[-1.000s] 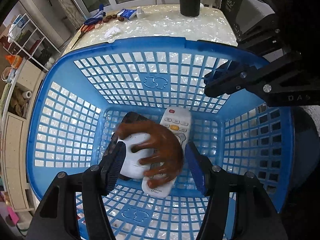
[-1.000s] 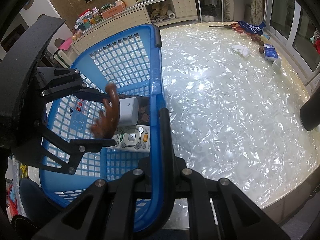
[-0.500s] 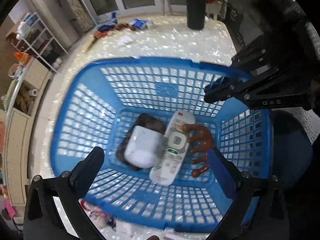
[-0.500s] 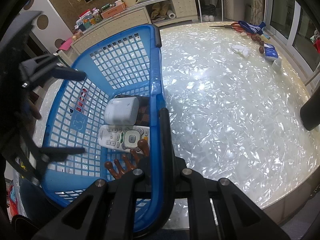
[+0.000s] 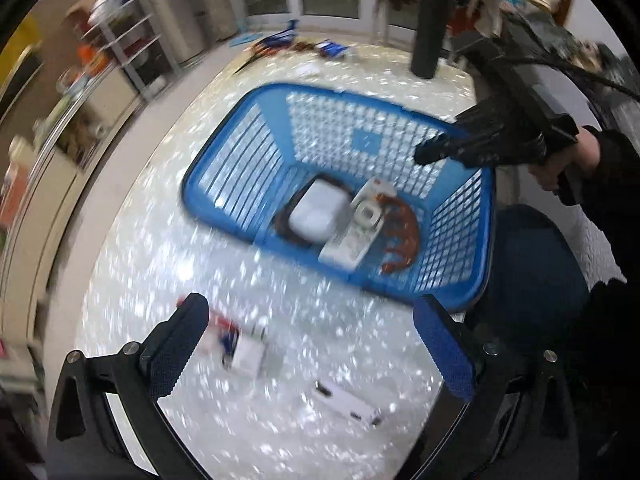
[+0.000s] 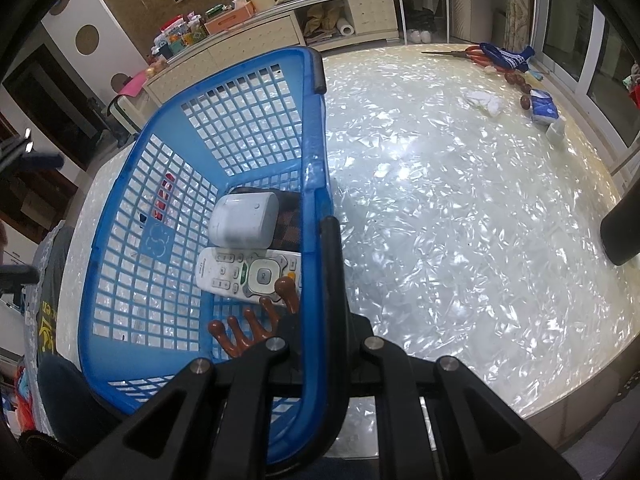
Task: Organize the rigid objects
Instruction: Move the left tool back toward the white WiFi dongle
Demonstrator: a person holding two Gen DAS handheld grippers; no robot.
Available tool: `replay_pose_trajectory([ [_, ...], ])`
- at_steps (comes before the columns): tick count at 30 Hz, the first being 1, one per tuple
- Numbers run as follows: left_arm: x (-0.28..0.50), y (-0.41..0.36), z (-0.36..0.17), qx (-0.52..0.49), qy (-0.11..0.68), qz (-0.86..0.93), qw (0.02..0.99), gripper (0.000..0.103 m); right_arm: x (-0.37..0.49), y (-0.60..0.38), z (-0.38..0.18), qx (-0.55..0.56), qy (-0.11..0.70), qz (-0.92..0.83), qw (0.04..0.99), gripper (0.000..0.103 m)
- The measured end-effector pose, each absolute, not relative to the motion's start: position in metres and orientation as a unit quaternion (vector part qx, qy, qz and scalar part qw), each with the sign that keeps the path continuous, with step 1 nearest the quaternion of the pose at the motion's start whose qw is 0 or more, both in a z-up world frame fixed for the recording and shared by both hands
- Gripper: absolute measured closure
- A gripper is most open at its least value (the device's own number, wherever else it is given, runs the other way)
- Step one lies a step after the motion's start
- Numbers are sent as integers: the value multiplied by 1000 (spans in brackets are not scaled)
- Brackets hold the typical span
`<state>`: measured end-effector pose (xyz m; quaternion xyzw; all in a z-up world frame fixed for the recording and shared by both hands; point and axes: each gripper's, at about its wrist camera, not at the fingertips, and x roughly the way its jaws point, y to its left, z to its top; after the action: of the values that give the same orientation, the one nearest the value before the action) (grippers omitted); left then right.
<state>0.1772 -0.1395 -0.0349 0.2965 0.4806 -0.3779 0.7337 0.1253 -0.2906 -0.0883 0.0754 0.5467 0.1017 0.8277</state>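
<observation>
Remote (image 6: 250, 274) lies flat in blue basket (image 6: 256, 104), long axis across it; left gripper (image 5: 312, 344) spread, empty; right gripper (image 6: 326, 240) clamped on basket rim.

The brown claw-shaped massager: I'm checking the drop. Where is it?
In both views the brown massager lies inside the blue basket, beside the white remote.
</observation>
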Motion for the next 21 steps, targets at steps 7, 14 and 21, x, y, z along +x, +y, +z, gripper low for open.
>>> replay_pose_trajectory([
  [7, 159, -89, -82, 210, 551, -335, 735, 0, 125, -291, -88, 75, 546, 102, 828, 95],
  [14, 138, -65, -143, 161, 600, -279, 733, 0, 126, -290, -88, 66, 547, 108, 828, 94],
  [21, 133, -60, -178, 120, 605, -231, 752, 1, 126, -290, -88, 68, 547, 109, 827, 94],
])
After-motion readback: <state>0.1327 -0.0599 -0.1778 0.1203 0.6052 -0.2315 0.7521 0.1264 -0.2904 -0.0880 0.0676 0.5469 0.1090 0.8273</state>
